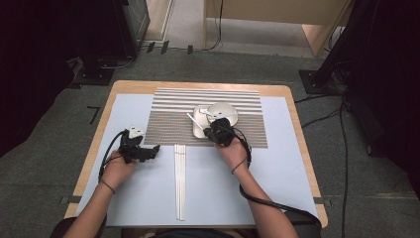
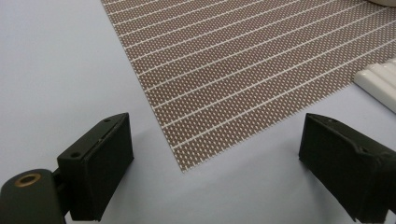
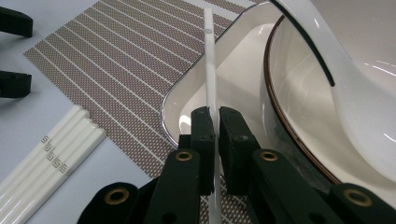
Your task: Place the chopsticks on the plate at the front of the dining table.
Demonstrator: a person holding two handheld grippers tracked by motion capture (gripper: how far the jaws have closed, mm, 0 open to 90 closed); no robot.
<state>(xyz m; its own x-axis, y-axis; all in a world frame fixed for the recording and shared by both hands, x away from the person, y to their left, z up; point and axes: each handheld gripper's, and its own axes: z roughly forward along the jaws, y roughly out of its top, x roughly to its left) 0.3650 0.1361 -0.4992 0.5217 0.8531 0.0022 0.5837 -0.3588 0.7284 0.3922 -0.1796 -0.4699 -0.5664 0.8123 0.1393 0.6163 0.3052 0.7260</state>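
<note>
My right gripper is shut on a thin white chopstick. The stick rises over a small white oblong dish on the brown striped placemat. A white bowl with a brown rim sits beside the dish, with a white spoon over it. My left gripper stands open above the placemat's near left corner, with nothing between its pads.
Several white chopsticks lie side by side on the pale blue mat, just in front of the placemat. The wooden table's edge frames the mat. Cables and dark stands surround the table.
</note>
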